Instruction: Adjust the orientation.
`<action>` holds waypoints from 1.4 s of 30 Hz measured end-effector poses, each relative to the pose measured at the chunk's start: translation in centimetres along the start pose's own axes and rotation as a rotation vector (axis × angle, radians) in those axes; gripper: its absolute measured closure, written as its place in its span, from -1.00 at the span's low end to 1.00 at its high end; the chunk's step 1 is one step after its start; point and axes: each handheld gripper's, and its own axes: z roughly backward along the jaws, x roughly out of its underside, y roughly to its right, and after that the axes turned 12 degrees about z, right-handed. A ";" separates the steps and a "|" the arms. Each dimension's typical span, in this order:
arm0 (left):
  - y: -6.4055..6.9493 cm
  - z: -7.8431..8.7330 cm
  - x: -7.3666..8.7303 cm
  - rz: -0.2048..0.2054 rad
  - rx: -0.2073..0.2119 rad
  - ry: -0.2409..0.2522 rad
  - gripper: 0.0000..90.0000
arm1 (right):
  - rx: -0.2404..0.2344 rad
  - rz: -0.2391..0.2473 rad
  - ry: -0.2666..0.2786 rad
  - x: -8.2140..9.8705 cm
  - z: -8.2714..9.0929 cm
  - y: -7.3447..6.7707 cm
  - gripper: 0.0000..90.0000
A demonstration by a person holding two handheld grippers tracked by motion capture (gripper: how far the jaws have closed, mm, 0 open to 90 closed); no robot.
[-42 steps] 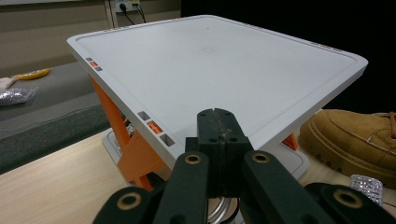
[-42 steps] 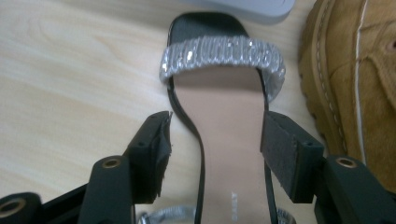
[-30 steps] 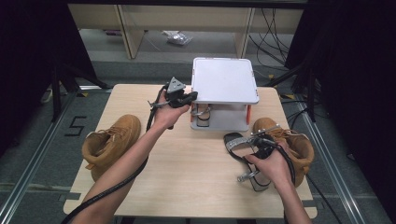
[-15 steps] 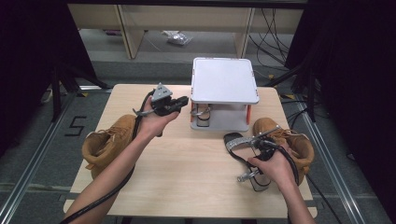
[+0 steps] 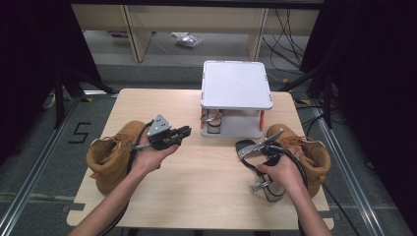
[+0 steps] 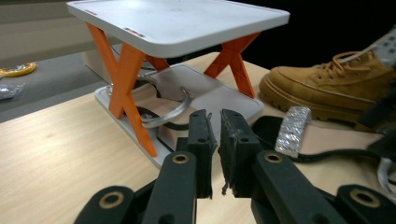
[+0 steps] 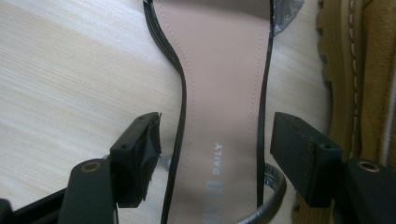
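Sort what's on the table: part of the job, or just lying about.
Job: sandal between the open right tongs; its mate on the rack's lower shelf; left tongs, nothing between them.
Lying about: left boot; right boot; floor litter.

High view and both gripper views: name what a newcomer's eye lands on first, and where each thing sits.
The white two-tier rack with orange X legs stands at the table's far edge, one sandal tucked on its lower shelf. A tan boot sits at the left edge and a second boot at the right. Beside the right boot, the right gripper hangs open astride a black sandal with a glittery strap, while the left gripper points at the rack, holding nothing.
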 end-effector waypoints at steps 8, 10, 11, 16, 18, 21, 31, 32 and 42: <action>0.1 0.3 1.3 0.001 0.014 -0.019 0.80 | -0.049 -0.005 -0.061 -0.7 -1.7 0.0 -0.24; -0.1 0.3 1.4 0.005 0.007 -0.023 0.80 | -0.027 -0.009 -0.092 -0.8 -2.1 0.0 -0.24; -0.1 0.2 1.5 0.007 0.007 -0.024 0.80 | -0.070 -0.005 -0.089 -0.9 -2.4 0.2 -0.23; -0.2 0.2 1.5 0.009 0.004 -0.029 0.80 | -0.049 0.005 -0.113 -1.2 -3.0 0.2 -0.17; -0.1 0.2 1.5 0.009 0.006 -0.028 0.80 | -0.042 -0.002 -0.126 -1.3 -3.0 0.2 -0.10; -0.2 0.2 1.5 0.010 0.008 -0.027 0.80 | -0.031 -0.025 -0.133 -1.4 -2.9 0.2 -0.08; -0.2 0.2 1.6 0.010 0.006 -0.028 0.79 | -0.091 -0.100 -0.143 -1.7 -2.8 0.4 -0.15; -0.2 0.2 1.6 0.010 0.008 -0.028 0.79 | -0.080 -0.091 -0.144 -1.8 -2.9 0.4 -0.16; -0.2 0.1 1.6 0.008 0.007 -0.034 0.78 | -0.071 -0.085 -0.176 -2.2 -3.8 0.5 -0.07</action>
